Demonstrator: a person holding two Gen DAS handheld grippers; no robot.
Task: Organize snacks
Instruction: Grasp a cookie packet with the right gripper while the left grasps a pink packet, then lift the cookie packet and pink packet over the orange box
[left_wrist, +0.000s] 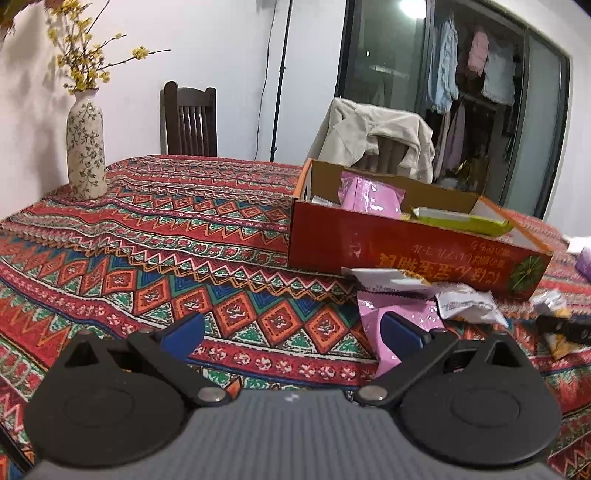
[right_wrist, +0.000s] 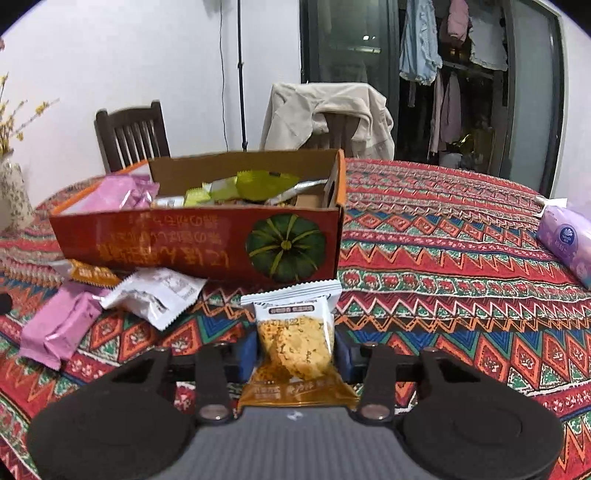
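Observation:
A red cardboard box (right_wrist: 184, 236) with a pumpkin picture stands on the patterned tablecloth, holding a pink packet (left_wrist: 369, 195) and several green ones (right_wrist: 258, 182). In front of it lie loose snacks: a pink packet (right_wrist: 59, 328), a white packet (right_wrist: 155, 295) and an orange-striped one (right_wrist: 92, 275). My right gripper (right_wrist: 295, 350) has its blue pads against both sides of a white-and-yellow cracker packet (right_wrist: 295, 343), just before the box's near wall. My left gripper (left_wrist: 291, 330) stands open over the cloth with nothing between its fingers; its right pad (left_wrist: 400, 328) overlaps the pink packet (left_wrist: 406, 314).
A flowered vase (left_wrist: 86, 147) with yellow blossoms stands at the table's far left. A purple tissue pack (right_wrist: 565, 243) lies at the right edge. Two wooden chairs (right_wrist: 129, 133) sit behind the table, one draped with a beige jacket (right_wrist: 328, 110).

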